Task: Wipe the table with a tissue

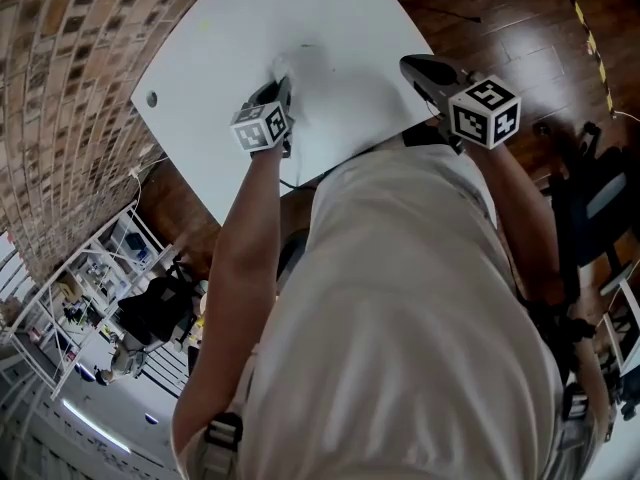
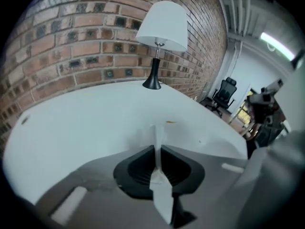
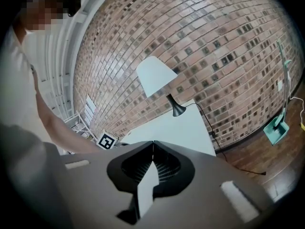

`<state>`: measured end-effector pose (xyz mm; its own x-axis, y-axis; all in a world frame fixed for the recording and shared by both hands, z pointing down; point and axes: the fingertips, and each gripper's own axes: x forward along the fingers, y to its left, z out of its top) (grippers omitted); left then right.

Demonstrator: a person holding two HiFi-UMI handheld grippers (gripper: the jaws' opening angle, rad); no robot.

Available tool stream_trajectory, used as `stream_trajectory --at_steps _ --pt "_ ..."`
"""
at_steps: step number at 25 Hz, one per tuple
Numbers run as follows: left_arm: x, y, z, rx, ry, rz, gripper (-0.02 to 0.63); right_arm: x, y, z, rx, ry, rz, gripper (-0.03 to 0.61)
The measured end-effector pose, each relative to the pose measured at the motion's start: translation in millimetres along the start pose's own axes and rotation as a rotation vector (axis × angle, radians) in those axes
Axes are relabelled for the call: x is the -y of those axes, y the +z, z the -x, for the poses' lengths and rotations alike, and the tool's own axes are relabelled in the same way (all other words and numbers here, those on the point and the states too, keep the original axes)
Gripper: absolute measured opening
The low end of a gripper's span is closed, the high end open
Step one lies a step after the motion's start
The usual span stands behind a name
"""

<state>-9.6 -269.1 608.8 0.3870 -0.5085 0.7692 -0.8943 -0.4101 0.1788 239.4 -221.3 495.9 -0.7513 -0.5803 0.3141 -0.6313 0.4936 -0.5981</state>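
Observation:
The white table [image 1: 330, 18] runs along a brick wall. In the head view my left gripper [image 1: 283, 86] points down onto the tabletop, shut on a white tissue [image 1: 284, 66] that bunches at its tips. The left gripper view shows the left gripper [image 2: 156, 146] pinching the tissue [image 2: 157, 135] as a thin upright strip, with the table [image 2: 86, 128] just beyond. My right gripper [image 1: 410, 65] hovers at the table's near right edge, shut with nothing in it. The right gripper view shows the right gripper [image 3: 153, 146] with its tips together above the table [image 3: 186, 128].
A lamp [image 2: 162, 27] with a white shade and black base stands at the table's far end, also the lamp [image 3: 157, 75]. A small round hole [image 1: 151, 98] sits near the table's left edge. A black office chair [image 2: 224, 93] and a green dustpan [image 3: 276, 130] stand off the table.

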Motion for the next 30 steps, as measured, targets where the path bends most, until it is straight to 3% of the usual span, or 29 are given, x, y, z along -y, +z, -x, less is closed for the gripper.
stream_trajectory --at_steps 2,3,5,10,13,16,19,30 --pt "16.3 6.4 -4.7 0.021 -0.080 0.061 0.035 11.8 4.3 6.5 0.010 0.008 -0.017 0.008" --pt "18.8 11.3 -6.9 0.034 -0.079 0.071 0.035 18.0 7.1 9.9 0.016 0.010 -0.022 0.008" --pt "14.9 19.8 -12.8 0.048 -0.033 0.037 0.035 25.9 11.7 15.3 0.024 0.011 -0.022 0.008" --pt "2.6 41.3 -36.0 0.021 0.098 -0.165 0.037 33.4 11.1 27.2 0.027 -0.002 -0.022 0.008" --pt "-3.0 58.4 -43.1 0.004 0.160 -0.182 0.037 38.1 5.8 32.0 0.020 -0.026 -0.043 0.008" --pt "-5.4 62.3 -48.0 -0.003 0.204 -0.149 0.037 43.6 2.1 37.5 0.020 -0.048 -0.065 0.008" --pt "-1.9 59.5 -50.1 -0.010 0.231 -0.181 0.035 44.4 1.2 39.3 0.025 -0.052 -0.073 0.008" --pt "41.4 45.5 -58.6 -0.082 0.036 -0.441 0.034 41.6 4.6 36.1 0.025 -0.034 -0.064 0.008"
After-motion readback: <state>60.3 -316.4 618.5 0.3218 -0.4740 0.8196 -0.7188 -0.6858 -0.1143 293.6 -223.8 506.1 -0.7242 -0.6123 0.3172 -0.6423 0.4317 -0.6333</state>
